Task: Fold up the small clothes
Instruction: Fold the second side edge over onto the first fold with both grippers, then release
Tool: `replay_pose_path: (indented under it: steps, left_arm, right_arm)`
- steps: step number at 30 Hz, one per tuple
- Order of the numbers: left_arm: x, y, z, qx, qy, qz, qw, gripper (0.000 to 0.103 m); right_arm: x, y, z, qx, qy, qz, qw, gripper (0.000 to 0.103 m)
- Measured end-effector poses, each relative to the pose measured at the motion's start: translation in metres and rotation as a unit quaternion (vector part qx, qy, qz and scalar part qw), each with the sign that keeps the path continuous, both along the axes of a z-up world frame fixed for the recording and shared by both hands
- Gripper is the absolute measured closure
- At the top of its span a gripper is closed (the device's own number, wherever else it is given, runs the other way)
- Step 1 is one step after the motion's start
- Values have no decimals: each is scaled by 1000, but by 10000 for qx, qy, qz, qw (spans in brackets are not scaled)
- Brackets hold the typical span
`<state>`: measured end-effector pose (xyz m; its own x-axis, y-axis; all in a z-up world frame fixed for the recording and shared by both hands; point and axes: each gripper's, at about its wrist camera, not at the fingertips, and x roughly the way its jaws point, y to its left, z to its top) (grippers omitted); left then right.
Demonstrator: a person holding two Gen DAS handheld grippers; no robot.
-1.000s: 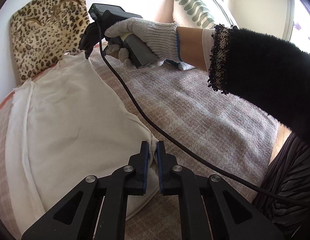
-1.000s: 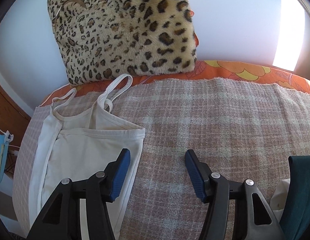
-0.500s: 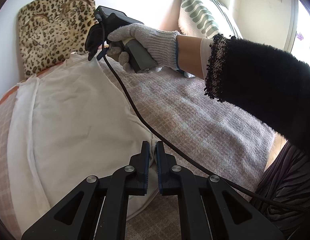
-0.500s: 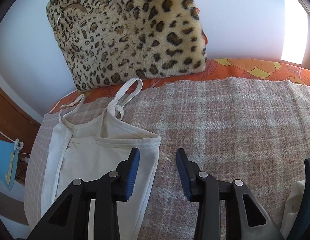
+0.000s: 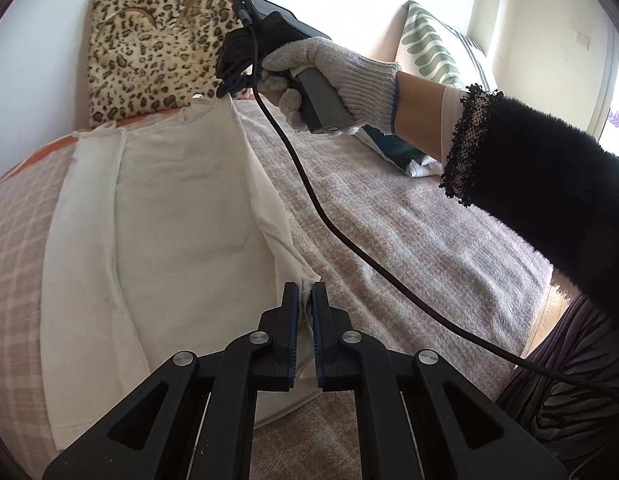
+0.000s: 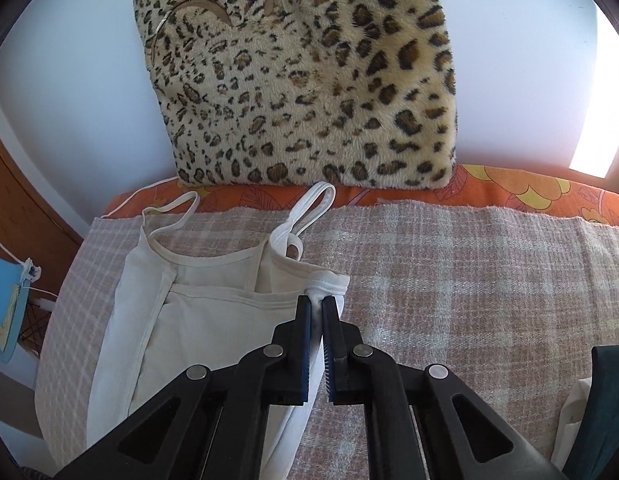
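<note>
Left wrist view: the left gripper [image 5: 305, 292] is seen clamped on a lower corner of the white camisole [image 5: 181, 216], a pinch of cloth bunched between its blue pads. The camisole is spread on the plaid blanket [image 5: 409, 232], running from 6 o'clock up toward 11 o'clock, its right edge lifted into a taut ridge. At 12 o'clock the right gripper [image 5: 223, 90] is seen, carried by a gloved hand [image 5: 329, 72] with a black fuzzy sleeve [image 5: 549, 176]; its tips meet the camisole's upper corner. A black cable [image 5: 349, 240] trails from it across the blanket toward 4 o'clock.

Right wrist view: the right gripper's jaws have just been closing and are now clenched on the camisole's top hem corner, cloth pinched between the pads [image 6: 305, 336]. Two thin straps [image 6: 313, 204] lie toward 12 o'clock, reaching the orange floral sheet [image 6: 509, 188]. A leopard-print cushion [image 6: 309, 76] is propped against the wall behind. Dark teal fabric [image 6: 609, 400] is noted at 4 o'clock.
</note>
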<state>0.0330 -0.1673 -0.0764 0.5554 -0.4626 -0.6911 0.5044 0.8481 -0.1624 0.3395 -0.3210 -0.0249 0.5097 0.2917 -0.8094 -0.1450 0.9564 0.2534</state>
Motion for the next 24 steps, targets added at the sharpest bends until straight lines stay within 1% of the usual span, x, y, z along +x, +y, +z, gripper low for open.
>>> replay_pose_path:
  steps: [2, 4, 6, 9, 12, 18, 24]
  left_arm:
    - [-3, 6, -1, 0, -67, 81, 9999, 98]
    - [-5, 13, -2, -75, -41, 186, 9998, 98]
    - [-8, 21, -2, -122, -104, 345, 9993, 98]
    - [-11, 37, -4, -302, -62, 630, 9975, 98]
    - [-13, 47, -7, -409, -4, 815, 9958, 98]
    - [-19, 58, -14, -348, -15, 928, 9951, 98]
    - [-20, 67, -18, -302, 20, 1034, 9942, 98]
  right_arm:
    - [2, 10, 3, -27, -18, 19, 10000, 100]
    - [2, 22, 7, -59, -45, 62, 10000, 100]
    - [3, 35, 9, -74, -55, 126, 9999, 100]
    - [5, 59, 6, -185, -37, 249, 9995, 100]
    - [5, 88, 1, -303, -13, 454, 9985, 100]
    - [12, 135, 2, -575, 7, 810, 9950, 100]
    - [18, 157, -9, -781, 77, 908, 9928, 100]
